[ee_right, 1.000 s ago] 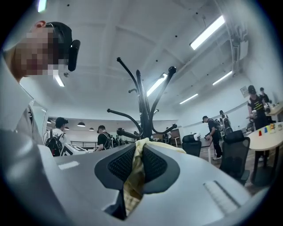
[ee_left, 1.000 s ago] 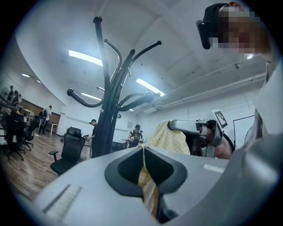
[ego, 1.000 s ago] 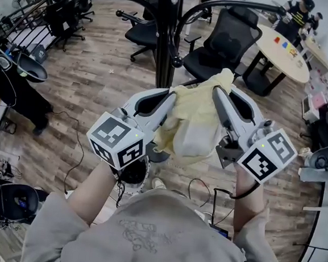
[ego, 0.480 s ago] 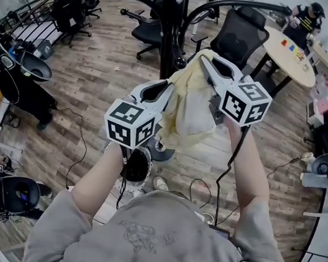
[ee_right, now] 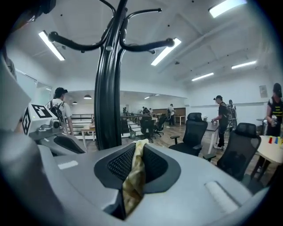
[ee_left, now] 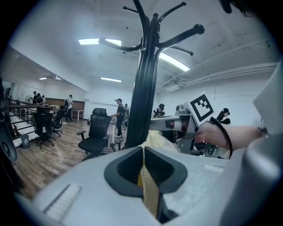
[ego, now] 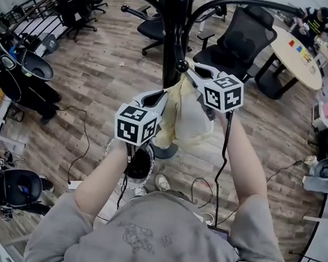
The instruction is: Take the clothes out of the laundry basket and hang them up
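Since a second earlier, both grippers had carried the yellow garment [ego: 186,121] in close to the coat stand [ego: 170,42], the right gripper [ego: 187,68] leading. The left gripper [ego: 162,96] had its fingers [ee_left: 124,167] clenched on one edge of the cloth. The right one's fingers [ee_right: 118,164] had just eased apart a little, yet cloth was still pinched between them. The garment hung between the two, just beside the pole and on no hook. So it was out of the basket, but the hanging itself looked still to do.
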Action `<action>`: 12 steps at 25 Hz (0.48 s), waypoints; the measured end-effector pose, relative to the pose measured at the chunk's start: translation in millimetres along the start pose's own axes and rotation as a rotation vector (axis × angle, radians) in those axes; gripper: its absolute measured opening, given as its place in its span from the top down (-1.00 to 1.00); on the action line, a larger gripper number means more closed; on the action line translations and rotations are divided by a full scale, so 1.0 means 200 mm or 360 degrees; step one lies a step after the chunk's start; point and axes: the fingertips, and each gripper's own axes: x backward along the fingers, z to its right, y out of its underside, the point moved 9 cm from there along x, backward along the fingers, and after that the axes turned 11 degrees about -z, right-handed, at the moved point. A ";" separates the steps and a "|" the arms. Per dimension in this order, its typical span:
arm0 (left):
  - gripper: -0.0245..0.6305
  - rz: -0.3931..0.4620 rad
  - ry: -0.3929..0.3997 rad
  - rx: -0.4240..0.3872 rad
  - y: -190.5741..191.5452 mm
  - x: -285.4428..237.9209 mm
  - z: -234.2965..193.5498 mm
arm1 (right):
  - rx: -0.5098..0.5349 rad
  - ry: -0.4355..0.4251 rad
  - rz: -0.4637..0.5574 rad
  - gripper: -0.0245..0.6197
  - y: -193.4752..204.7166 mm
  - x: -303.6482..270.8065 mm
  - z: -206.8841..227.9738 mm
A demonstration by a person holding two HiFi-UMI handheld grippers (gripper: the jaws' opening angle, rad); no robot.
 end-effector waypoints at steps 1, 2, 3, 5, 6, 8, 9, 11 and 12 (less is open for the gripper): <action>0.88 -0.0027 -0.0002 0.0006 0.02 -0.01 0.00 | 0.0008 -0.0012 -0.0043 0.69 0.03 -0.03 0.00; 0.88 -0.0053 -0.0001 0.0012 0.04 -0.01 -0.01 | 0.0013 -0.0020 -0.0082 0.68 0.06 -0.06 0.01; 0.88 -0.0079 0.0003 0.0018 0.06 -0.02 -0.01 | 0.0013 -0.0028 -0.0117 0.67 0.08 -0.08 0.01; 0.88 -0.0133 0.0011 0.0031 0.09 -0.06 0.00 | -0.0012 -0.0055 -0.0193 0.66 0.14 -0.12 0.04; 0.88 -0.0162 0.0015 0.0038 0.11 -0.08 0.00 | -0.0036 -0.0076 -0.0240 0.65 0.18 -0.14 0.05; 0.88 -0.0217 0.0019 0.0054 0.15 -0.11 0.01 | -0.0086 -0.0118 -0.0344 0.62 0.24 -0.18 0.08; 0.88 -0.0241 0.0022 0.0062 0.17 -0.13 0.01 | -0.0109 -0.0135 -0.0388 0.61 0.27 -0.20 0.09; 0.87 -0.0277 0.0029 0.0082 0.20 -0.15 0.02 | -0.0154 -0.0150 -0.0446 0.59 0.31 -0.22 0.10; 0.87 -0.0290 0.0034 0.0093 0.22 -0.16 0.02 | -0.0178 -0.0152 -0.0464 0.59 0.32 -0.23 0.10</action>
